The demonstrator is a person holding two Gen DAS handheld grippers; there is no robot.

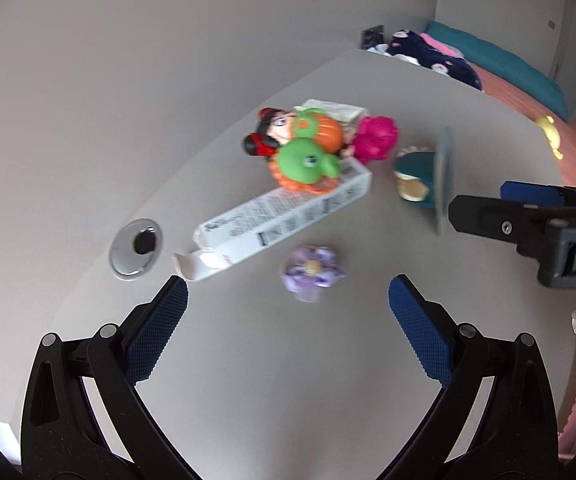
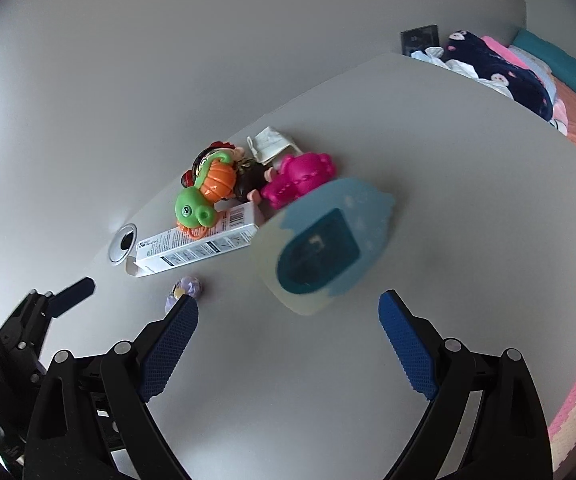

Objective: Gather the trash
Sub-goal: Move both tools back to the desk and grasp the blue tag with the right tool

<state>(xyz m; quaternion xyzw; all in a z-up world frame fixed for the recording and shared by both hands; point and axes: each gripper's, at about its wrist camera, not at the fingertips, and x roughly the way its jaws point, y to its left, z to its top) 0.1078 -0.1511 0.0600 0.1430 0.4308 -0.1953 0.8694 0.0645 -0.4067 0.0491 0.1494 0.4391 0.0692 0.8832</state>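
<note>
A long white printed carton (image 1: 283,216) lies on the white table (image 1: 288,360) with its end flap open; it also shows in the right wrist view (image 2: 195,246). A crumpled white wrapper (image 1: 338,110) (image 2: 271,142) lies behind the toys. A flat blue-and-cream card pack (image 2: 322,246) is blurred just ahead of my right gripper (image 2: 288,322), seen edge-on in the left wrist view (image 1: 444,178). My right gripper is open and empty. My left gripper (image 1: 288,300) is open and empty, just short of the carton's flap.
A green and orange toy (image 1: 308,156), a pink toy (image 1: 376,138), a doll (image 1: 271,128), a teal plush (image 1: 414,176) and a small purple flower toy (image 1: 312,272) lie on the table. A chrome cable grommet (image 1: 135,248) sits left. A bed (image 1: 508,72) stands beyond.
</note>
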